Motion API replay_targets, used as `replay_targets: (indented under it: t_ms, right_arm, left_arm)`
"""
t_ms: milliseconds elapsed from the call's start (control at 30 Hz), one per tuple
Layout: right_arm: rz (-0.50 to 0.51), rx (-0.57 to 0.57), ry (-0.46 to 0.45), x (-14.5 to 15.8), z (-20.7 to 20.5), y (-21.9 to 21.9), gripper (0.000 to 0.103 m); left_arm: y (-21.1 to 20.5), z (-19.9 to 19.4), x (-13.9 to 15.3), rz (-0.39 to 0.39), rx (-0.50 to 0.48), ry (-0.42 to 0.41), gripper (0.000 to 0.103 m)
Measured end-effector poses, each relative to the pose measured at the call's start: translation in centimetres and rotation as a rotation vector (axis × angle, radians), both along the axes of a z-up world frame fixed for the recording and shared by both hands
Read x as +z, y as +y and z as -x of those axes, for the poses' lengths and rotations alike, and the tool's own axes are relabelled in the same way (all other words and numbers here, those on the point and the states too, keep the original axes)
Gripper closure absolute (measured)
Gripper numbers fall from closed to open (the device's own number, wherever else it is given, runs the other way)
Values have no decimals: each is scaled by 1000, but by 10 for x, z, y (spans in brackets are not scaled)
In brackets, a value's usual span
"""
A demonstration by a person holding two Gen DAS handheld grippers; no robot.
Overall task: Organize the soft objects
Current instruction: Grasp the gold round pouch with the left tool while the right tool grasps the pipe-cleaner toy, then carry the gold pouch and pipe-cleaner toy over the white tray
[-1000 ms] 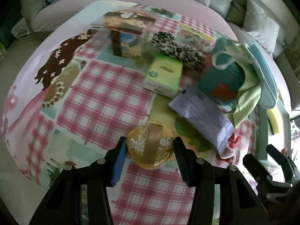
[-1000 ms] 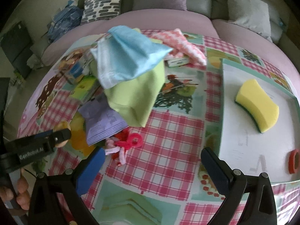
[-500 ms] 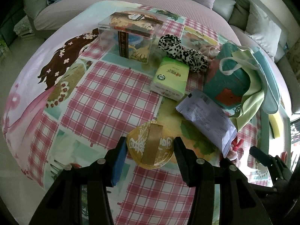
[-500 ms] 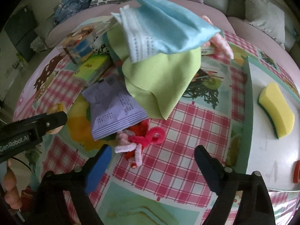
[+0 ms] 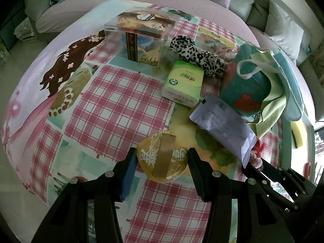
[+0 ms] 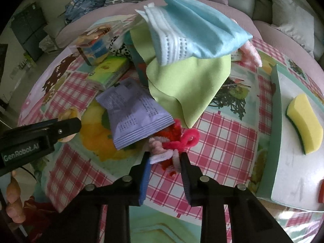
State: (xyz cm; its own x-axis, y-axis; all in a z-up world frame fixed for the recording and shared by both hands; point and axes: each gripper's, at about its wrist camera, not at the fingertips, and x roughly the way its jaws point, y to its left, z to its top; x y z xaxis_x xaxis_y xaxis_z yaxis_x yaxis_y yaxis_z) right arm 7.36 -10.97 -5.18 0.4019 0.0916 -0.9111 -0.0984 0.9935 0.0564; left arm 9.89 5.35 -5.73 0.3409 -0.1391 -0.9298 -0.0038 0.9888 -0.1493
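While the left gripper is held pointing steeply down at the left side of the table, its jaws are seen clamped on the edges of a round gold-foil disc, which sits squarely between the pads with its ribbon band running away from the camera. Further right, a lilac packet is seen lying flat on the checked tablecloth, its crimped end overlapping the far part of the task's thing, a tangle of pink, red and white fuzzy pipe cleaners. That tangle is found directly ahead of the right gripper, just beyond its tips and partly between them, so the right hand is judged much the nearer of the two. Its jaws have just been closing and are now drawn in tight against the near strands, white on the left pad and pink-white on the right, so a grip on the bundle is judged made. The long axis of the bundle is seen running roughly across the jaw line, with the pink loop trailing off to the right. At the far right, a pale tray holding a yellow sponge is seen; a lift clear of the packet's edge is judged the likely requirement.
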Motion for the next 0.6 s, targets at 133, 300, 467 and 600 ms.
replay_targets:
  t_ms: [133,300,467,600]
  right_arm:
    - [-5,-1,-1,2,3,-5,76]
    - [-12,-25,-6,5,9,-18,76]
    - [-19,-55,-23,11,13,-29,76]
    - [-21,-69,-45,18,20,-39,76]
  left_arm:
    - [2,1,1,0,0,0,51]
    - [6,2,2,3,-2,-1,51]
    - [7,4,7,4,-6,-8,51]
    - [5,7,15,5,-9,-17,51]
